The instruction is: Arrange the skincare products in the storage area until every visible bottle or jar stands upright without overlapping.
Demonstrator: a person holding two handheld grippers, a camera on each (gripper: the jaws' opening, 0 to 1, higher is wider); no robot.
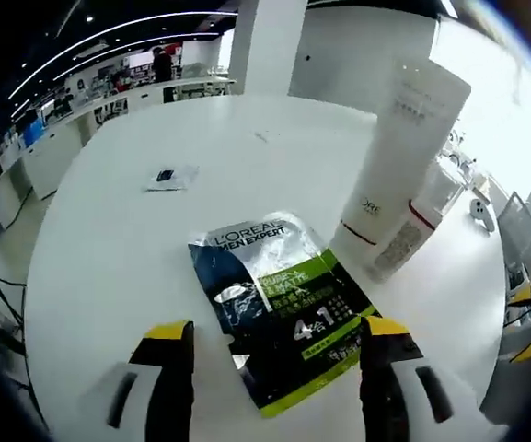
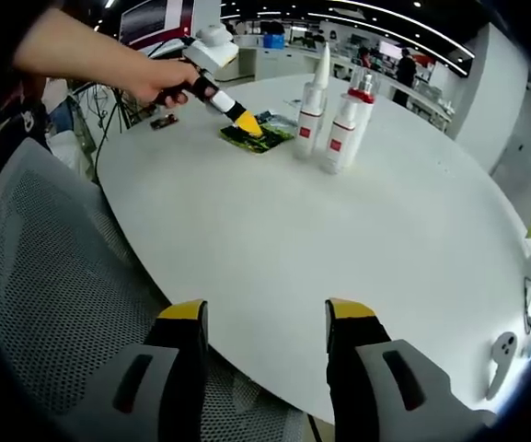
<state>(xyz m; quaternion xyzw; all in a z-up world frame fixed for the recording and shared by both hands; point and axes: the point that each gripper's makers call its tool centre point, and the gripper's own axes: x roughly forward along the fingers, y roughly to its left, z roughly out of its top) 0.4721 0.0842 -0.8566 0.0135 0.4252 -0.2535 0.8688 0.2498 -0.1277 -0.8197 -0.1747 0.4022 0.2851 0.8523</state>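
Just ahead of the left gripper (image 1: 276, 343), jaws wide and empty, a sachet (image 1: 279, 308) lies flat beside two upright tubes (image 1: 403, 157). Gripping it looks next. Well back, the right gripper (image 2: 267, 315) hangs open, empty.

left gripper (image 1: 276, 333) jaws spread wide, hand (image 2: 159, 81) gripping its handle; right gripper (image 2: 265, 313) jaws parted, nothing between.

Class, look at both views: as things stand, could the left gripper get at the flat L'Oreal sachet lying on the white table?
Probably yes. The left gripper is open, its jaws either side of the sachet, with nothing between. The tube and bottle stand clear to one side. Lying flat on the table, it may be awkward to pinch.
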